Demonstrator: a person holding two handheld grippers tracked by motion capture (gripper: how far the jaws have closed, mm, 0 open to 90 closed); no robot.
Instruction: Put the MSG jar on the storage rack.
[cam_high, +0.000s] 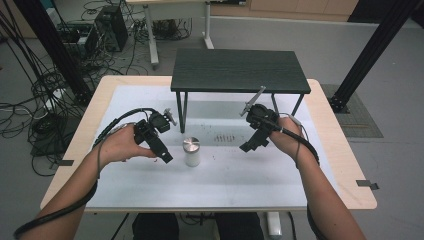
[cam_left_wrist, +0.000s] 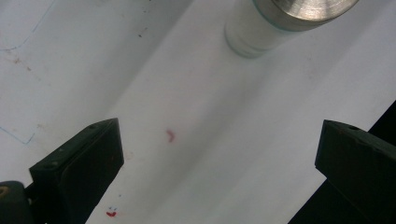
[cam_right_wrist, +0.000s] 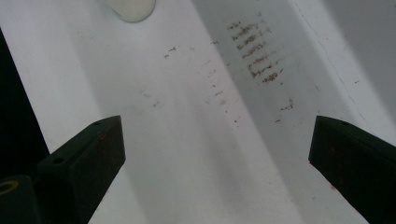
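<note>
High view: a person sits at a wooden surface (cam_high: 334, 150) covered by a white mat (cam_high: 225, 175), holding a black two-jaw claw in each hand. At the middle of the mat stands a small upright jar (cam_high: 191, 152), a white cylinder with a brushed metal lid. The left claw (cam_high: 166, 156) hovers just beside the jar on its left, tips pointing down toward the mat and not touching it. The right claw (cam_high: 247, 147) hangs farther off on the other side, apart from the jar.

In the left gripper view the left claw's jaws stand wide apart with bare mat between them, and the jar (cam_left_wrist: 280, 23) sits ahead at the upper edge, off to one side of the gap. In the right gripper view the right claw's jaws are also wide and hold nothing; the jar's base (cam_right_wrist: 132, 8) shows at the top, and a patch of brown scuff marks (cam_right_wrist: 257, 51) lies ahead on the mat.

The step in hand appears to be the approach to the jar. The next move likely calls for swinging the left claw so the jar sits between its jaws, then closing gently.

A low black shelf (cam_high: 239, 70) on thin legs stands behind the jar, well clear. Nothing blocks either claw's path.
</note>
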